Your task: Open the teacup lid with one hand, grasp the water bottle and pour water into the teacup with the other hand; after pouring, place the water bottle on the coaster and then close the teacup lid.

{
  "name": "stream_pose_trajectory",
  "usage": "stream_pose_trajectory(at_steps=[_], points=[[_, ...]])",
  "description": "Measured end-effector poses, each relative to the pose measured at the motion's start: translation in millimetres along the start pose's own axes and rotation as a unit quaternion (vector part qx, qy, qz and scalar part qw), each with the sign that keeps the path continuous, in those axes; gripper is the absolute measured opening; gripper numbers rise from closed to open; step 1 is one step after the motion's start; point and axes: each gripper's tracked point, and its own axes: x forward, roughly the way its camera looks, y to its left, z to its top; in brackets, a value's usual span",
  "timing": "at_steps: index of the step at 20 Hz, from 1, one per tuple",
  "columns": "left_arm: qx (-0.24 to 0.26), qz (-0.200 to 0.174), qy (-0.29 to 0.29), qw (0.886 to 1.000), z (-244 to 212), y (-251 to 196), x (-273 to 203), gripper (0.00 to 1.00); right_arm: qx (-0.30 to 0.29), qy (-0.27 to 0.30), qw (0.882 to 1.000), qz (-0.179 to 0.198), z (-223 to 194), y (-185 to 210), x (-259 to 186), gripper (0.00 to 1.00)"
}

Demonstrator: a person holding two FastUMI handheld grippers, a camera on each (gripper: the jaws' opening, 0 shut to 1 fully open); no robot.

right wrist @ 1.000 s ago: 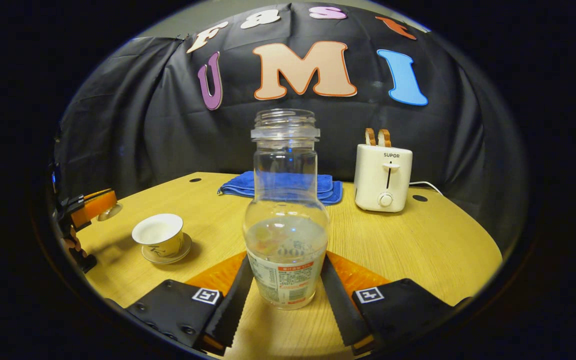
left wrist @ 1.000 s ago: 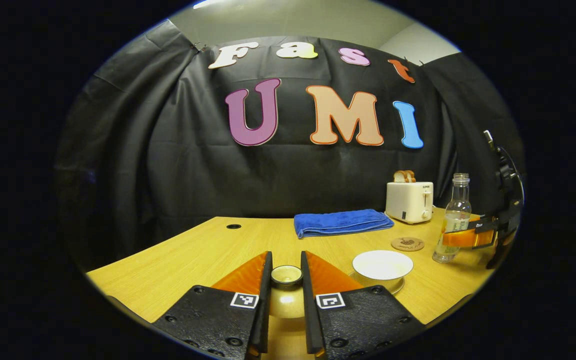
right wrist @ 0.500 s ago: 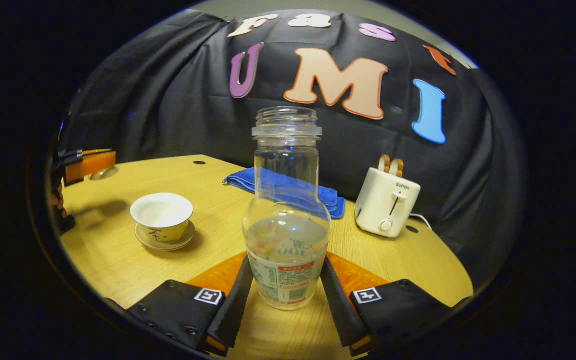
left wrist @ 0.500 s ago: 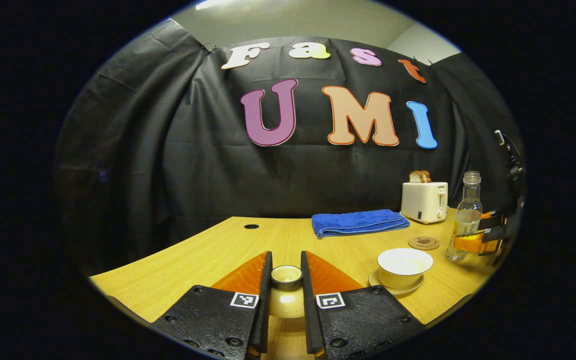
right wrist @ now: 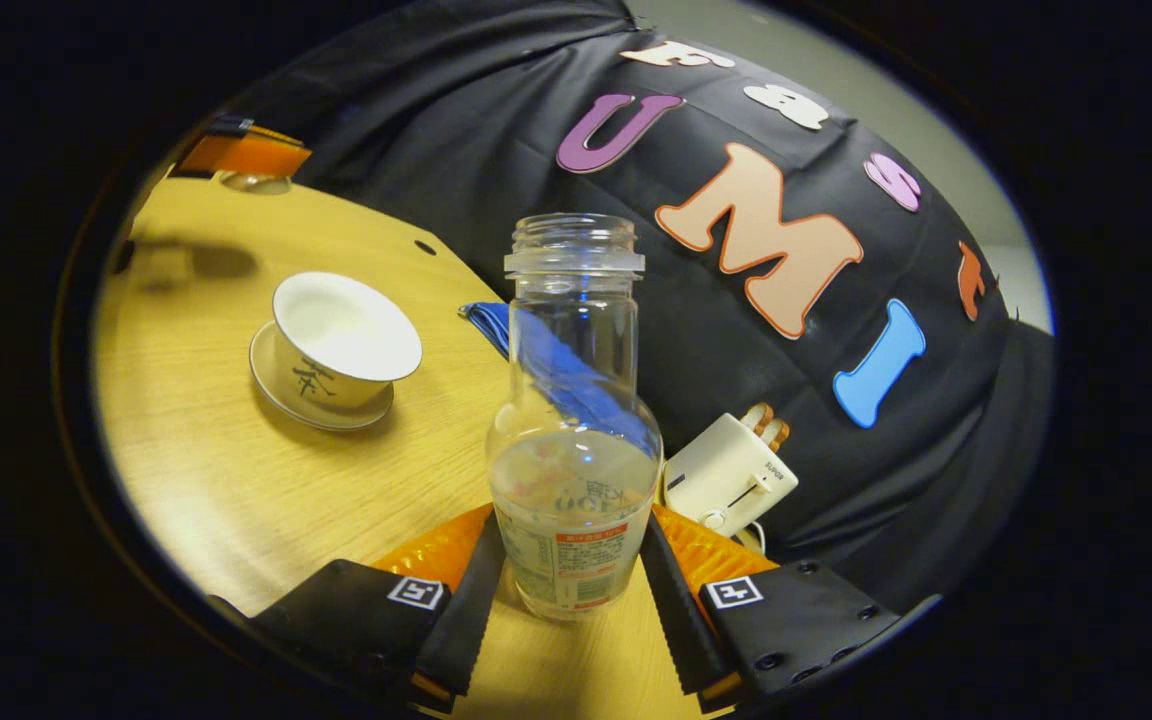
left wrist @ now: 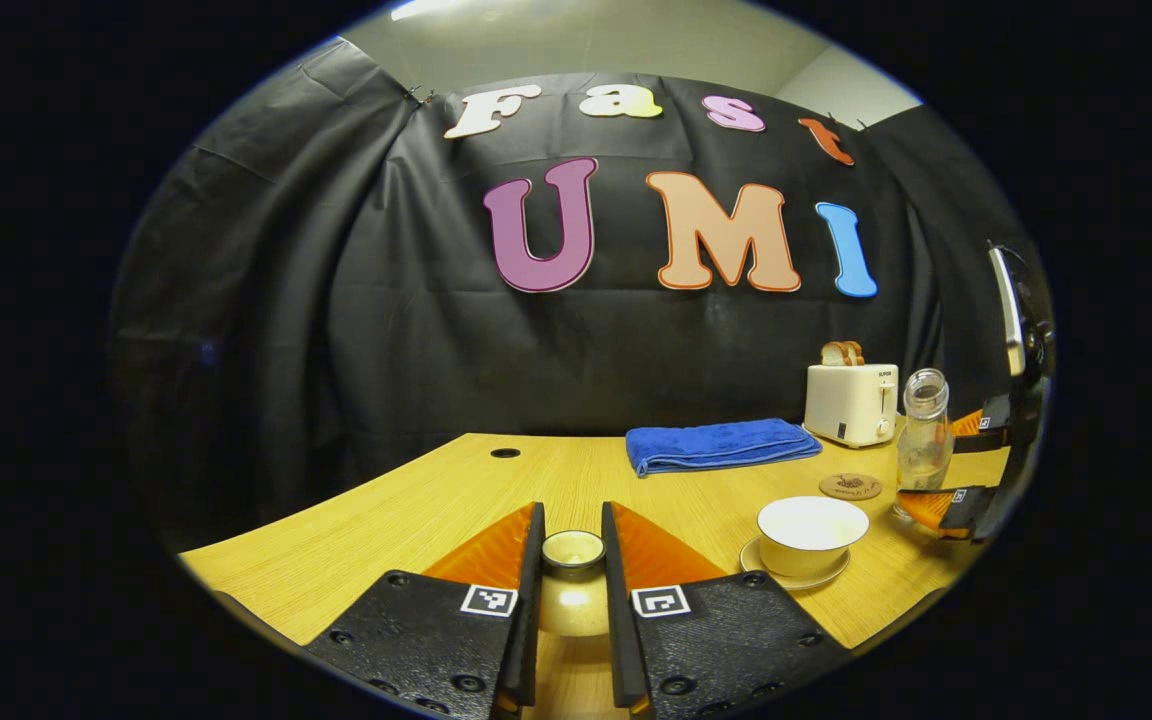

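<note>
My left gripper (left wrist: pixel 572 560) is shut on the teacup lid (left wrist: pixel 573 585), holding it by its knob above the table, left of the cup. The white teacup (left wrist: pixel 811 534) stands uncovered on its saucer (left wrist: pixel 766 574); in the right gripper view the teacup (right wrist: pixel 341 340) sits at upper left. My right gripper (right wrist: pixel 568 585) is shut on the clear water bottle (right wrist: pixel 572 420), which has no cap and is partly full. In the left gripper view the water bottle (left wrist: pixel 923 435) leans toward the cup, raised off the table, with the right gripper (left wrist: pixel 951 495) around its base. A round coaster (left wrist: pixel 850 486) lies behind the cup.
A white toaster (left wrist: pixel 850 402) with bread in it stands at the back right of the wooden table (left wrist: pixel 406 510). A folded blue towel (left wrist: pixel 721 445) lies beside it. The toaster (right wrist: pixel 726 475) and towel (right wrist: pixel 546 360) show behind the bottle in the right gripper view.
The right gripper has lifted the bottle and tilted it toward the teacup; its view has rolled sharply. The left gripper with the lid has drifted left and now holds still.
</note>
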Motion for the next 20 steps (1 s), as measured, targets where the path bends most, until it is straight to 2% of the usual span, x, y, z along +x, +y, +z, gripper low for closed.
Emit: stream_pose_trajectory(at_steps=[7,12,20], points=[[-0.001,0.004,0.0,1.0,0.5,1.7,-1.5,0.27,-0.108,0.008,0.994,-0.029,6.4,0.5,8.6,0.78],[-0.001,0.005,0.0,1.0,-0.6,1.8,-0.7,0.27,-0.223,-0.007,0.973,-0.056,22.5,-7.7,14.7,0.79],[-0.001,0.005,0.001,1.0,-0.9,1.3,0.3,0.27,-0.3,-0.017,0.951,-0.067,32.2,-13.8,15.9,0.79]])
